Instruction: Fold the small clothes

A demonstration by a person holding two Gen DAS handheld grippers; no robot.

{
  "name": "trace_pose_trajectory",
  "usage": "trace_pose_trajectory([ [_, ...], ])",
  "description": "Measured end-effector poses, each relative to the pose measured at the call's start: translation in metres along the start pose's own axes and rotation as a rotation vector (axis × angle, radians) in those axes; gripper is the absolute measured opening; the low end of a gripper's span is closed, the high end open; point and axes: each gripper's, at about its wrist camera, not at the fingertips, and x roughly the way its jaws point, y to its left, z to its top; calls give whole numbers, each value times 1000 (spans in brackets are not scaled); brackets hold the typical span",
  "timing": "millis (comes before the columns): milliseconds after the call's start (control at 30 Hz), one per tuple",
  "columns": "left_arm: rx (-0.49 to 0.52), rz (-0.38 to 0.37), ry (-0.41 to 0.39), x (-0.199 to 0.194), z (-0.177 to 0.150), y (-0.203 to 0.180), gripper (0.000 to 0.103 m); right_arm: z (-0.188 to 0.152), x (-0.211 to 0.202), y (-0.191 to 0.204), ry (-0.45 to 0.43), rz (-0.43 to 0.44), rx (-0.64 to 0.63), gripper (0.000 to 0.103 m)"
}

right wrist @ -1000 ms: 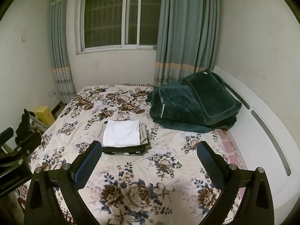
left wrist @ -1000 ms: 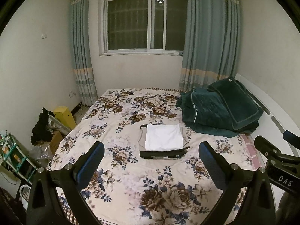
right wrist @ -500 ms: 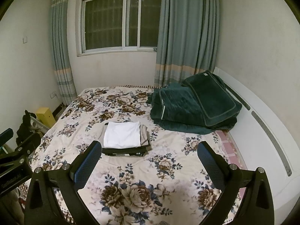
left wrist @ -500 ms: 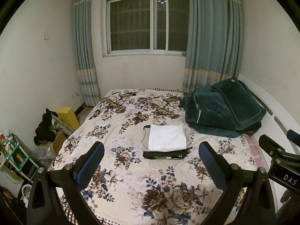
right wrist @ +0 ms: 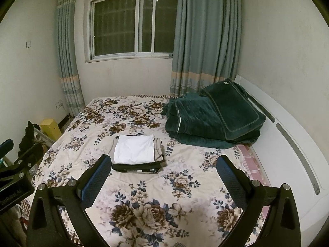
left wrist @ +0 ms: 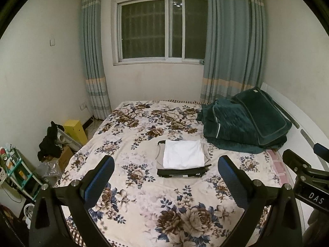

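A stack of folded small clothes lies in the middle of the floral bed (left wrist: 144,197), with a white garment (left wrist: 183,154) on top of beige and dark pieces. It also shows in the right wrist view (right wrist: 134,149). My left gripper (left wrist: 166,171) is open and empty, held above the near part of the bed, well short of the stack. My right gripper (right wrist: 163,171) is open and empty too, beside it on the right. Each gripper's body shows at the edge of the other's view.
A pile of dark green quilts (left wrist: 246,121) lies at the bed's right, against a white headboard (right wrist: 287,144). Left of the bed stand a yellow box (left wrist: 75,130), dark clothes (left wrist: 50,142) and a small shelf (left wrist: 16,170). A window and curtains are behind.
Both grippers have drawn back and tilted up slightly; the stack looks a little further and lower in view. Both stay open and empty.
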Motion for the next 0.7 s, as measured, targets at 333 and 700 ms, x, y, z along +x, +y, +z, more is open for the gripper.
trace_pose_trajectory([
  [333, -1, 2, -1, 0, -1, -1, 103, 8, 4, 5, -4, 2, -4, 103],
  [700, 2, 7, -9, 0, -1, -1, 103, 9, 2, 8, -7, -1, -1, 103],
])
